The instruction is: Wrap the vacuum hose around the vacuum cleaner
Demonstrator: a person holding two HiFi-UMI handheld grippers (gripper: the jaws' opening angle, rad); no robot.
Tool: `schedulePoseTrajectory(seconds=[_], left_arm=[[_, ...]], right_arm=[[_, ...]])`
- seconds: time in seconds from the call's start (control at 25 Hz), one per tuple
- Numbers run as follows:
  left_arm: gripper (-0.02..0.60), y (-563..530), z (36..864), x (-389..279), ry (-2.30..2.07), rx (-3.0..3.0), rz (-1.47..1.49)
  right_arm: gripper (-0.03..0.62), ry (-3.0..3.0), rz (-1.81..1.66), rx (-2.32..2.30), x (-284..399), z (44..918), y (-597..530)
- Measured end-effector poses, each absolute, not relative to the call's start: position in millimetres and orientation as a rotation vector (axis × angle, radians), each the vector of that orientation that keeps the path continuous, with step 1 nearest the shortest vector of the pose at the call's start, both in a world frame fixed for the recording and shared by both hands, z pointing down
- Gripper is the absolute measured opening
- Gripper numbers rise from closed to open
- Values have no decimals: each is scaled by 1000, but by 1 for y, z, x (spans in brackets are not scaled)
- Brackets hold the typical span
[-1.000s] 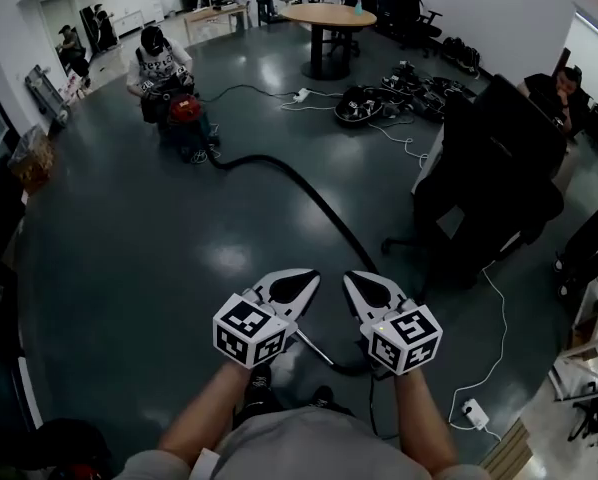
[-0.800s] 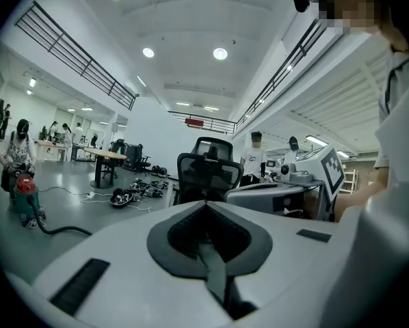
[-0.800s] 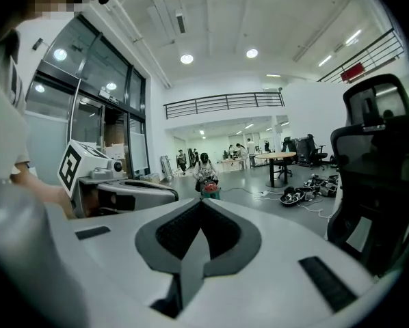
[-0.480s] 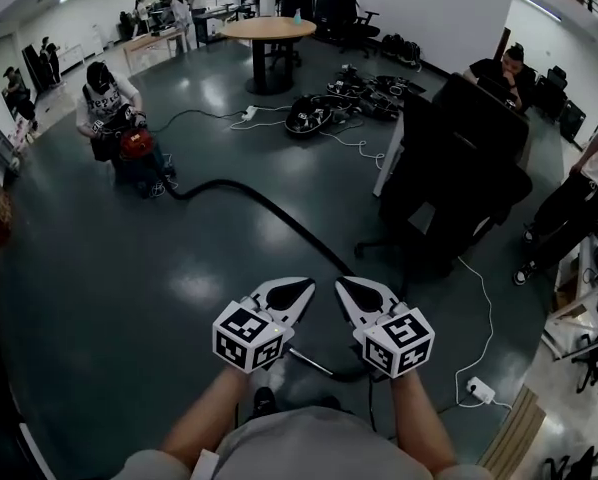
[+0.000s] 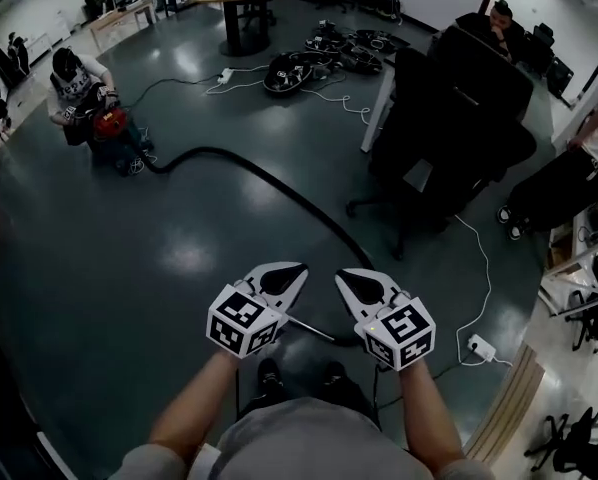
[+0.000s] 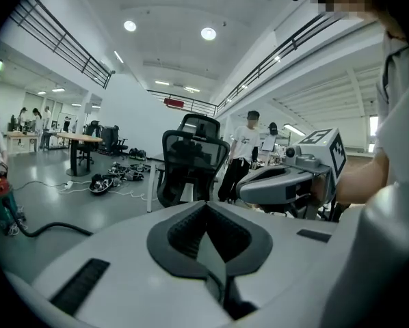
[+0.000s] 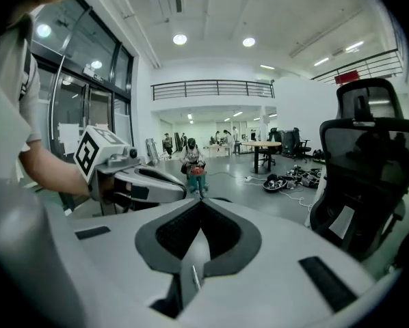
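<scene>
On the floor (image 5: pixel 129 258), vacuum hose (image 5: pixel 269 183) runs to vacuum cleaner (image 5: pixel 109 125) at ten o'clock. Judged flexible, springy; take near six o'clock end. Left hand-held gripper (image 5: pixel 297 269) and right hand-held gripper (image 5: pixel 345 276) pressed together, empty.

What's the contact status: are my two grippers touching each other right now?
Apart. The head view shows a strip of floor between the left gripper and the right gripper. Their jaws are shut on nothing.

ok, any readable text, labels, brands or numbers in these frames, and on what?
Nothing legible in any view.
Red sign on the balcony rail: too small to read.
White tag on the office chair: blurred.
Marker cubes on left gripper and right gripper: square patterns only, no letters.
</scene>
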State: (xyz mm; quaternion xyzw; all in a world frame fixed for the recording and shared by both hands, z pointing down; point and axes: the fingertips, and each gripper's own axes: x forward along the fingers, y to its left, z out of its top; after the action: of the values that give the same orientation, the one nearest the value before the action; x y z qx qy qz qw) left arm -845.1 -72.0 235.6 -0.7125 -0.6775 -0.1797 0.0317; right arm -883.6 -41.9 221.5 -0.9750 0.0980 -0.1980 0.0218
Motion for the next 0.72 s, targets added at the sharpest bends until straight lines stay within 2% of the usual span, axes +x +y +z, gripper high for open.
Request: schedulePoseTrajectory(seconds=[0.28, 0.72], left_arm=[[8, -73, 356, -849, -1979, -2136, -847], [8, -72, 609, -873, -1853, -1983, -1159]], right_arm=[[5, 502, -974, -2882, -898, 341, -51], [5, 656, -1384, -2555, -939, 618, -44]])
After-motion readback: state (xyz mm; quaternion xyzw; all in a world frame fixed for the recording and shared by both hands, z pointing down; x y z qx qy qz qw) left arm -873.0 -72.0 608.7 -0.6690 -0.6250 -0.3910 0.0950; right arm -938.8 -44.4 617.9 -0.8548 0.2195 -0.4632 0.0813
